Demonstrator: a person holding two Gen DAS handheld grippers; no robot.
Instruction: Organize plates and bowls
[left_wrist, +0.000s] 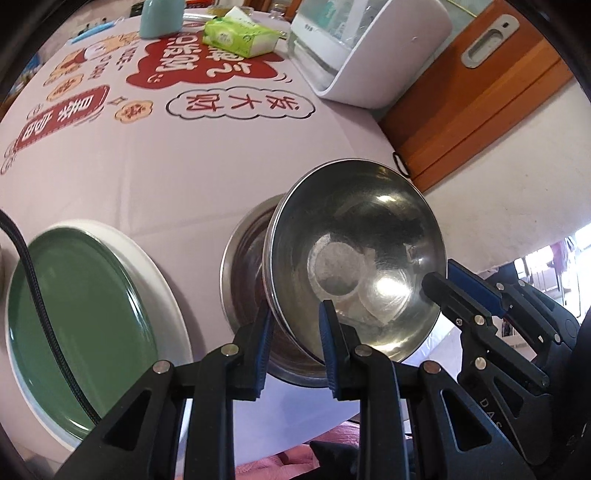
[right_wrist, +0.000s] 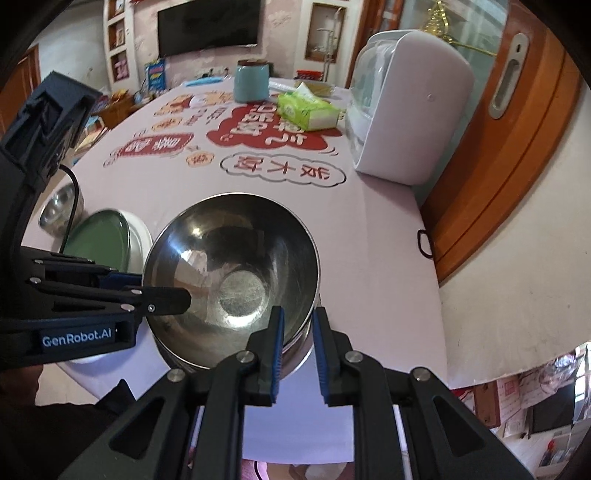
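A tilted steel bowl (left_wrist: 354, 258) (right_wrist: 232, 258) hangs just above a second steel bowl (left_wrist: 245, 258) (right_wrist: 299, 350) that stands on the table. My left gripper (left_wrist: 295, 332) (right_wrist: 162, 288) is shut on the upper bowl's near-left rim. My right gripper (right_wrist: 299, 339) (left_wrist: 445, 277) is shut on the opposite rim, one pad inside the bowl and one outside. To the left, a green plate (left_wrist: 74, 314) (right_wrist: 99, 236) lies stacked on a white plate (left_wrist: 166, 295) (right_wrist: 142, 236). A third, smaller steel bowl (right_wrist: 59, 206) sits beyond the plates.
The table wears a pink printed cloth (left_wrist: 184, 166) (right_wrist: 369, 240), its edge close on the right. A white appliance (left_wrist: 369, 48) (right_wrist: 406, 107), a green tissue pack (left_wrist: 240, 37) (right_wrist: 306, 110) and a teal canister (right_wrist: 251, 81) stand at the far end. A black cable (left_wrist: 37, 295) crosses the plates.
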